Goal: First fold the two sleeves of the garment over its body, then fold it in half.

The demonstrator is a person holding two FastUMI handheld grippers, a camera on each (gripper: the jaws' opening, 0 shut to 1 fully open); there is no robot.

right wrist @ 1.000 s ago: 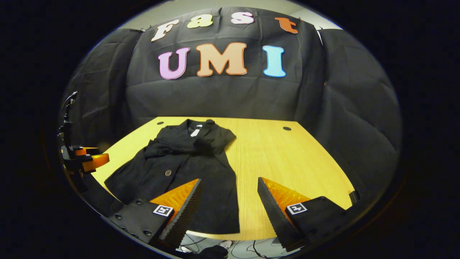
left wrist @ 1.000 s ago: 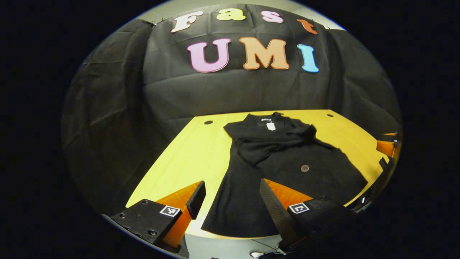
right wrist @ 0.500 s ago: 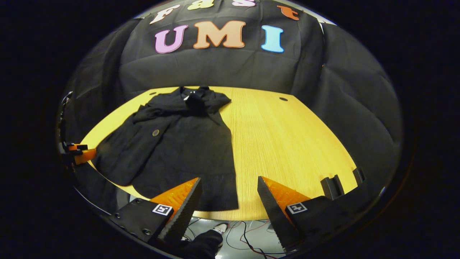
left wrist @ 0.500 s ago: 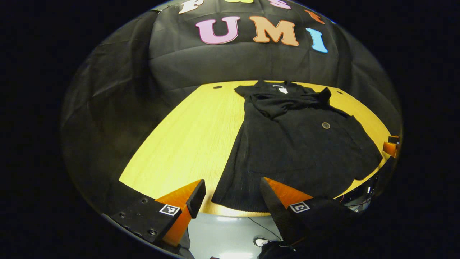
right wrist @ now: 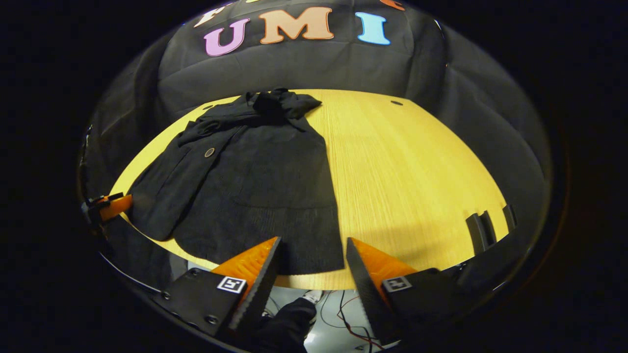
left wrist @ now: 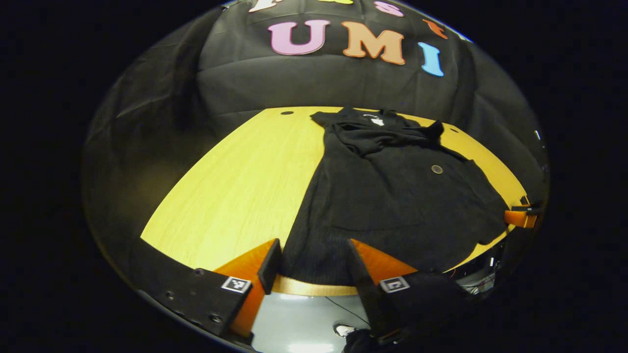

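A black garment (left wrist: 387,196) lies flat on the yellow wooden table (left wrist: 235,191), collar at the far end, both sleeves bunched across its chest (left wrist: 378,137). One round button (left wrist: 436,169) shows on its front. My left gripper (left wrist: 314,252) is open at the near table edge, its fingers either side of the garment's left hem corner. In the right gripper view the same garment (right wrist: 255,176) spreads over the table (right wrist: 402,166); my right gripper (right wrist: 313,250) is open, straddling the right hem corner (right wrist: 324,260). Each gripper appears small at the other view's edge.
The booth's black cloth wall (left wrist: 319,83) rises behind the table. Small round holes (right wrist: 396,103) mark the far tabletop. Black slotted brackets (right wrist: 483,228) sit on the near right table edge. Below the edge lie grey floor and loose cables (right wrist: 343,318).
Both grippers have dropped and moved in to the near table edge, so the hem corners now sit between their open fingers. The garment has not moved.
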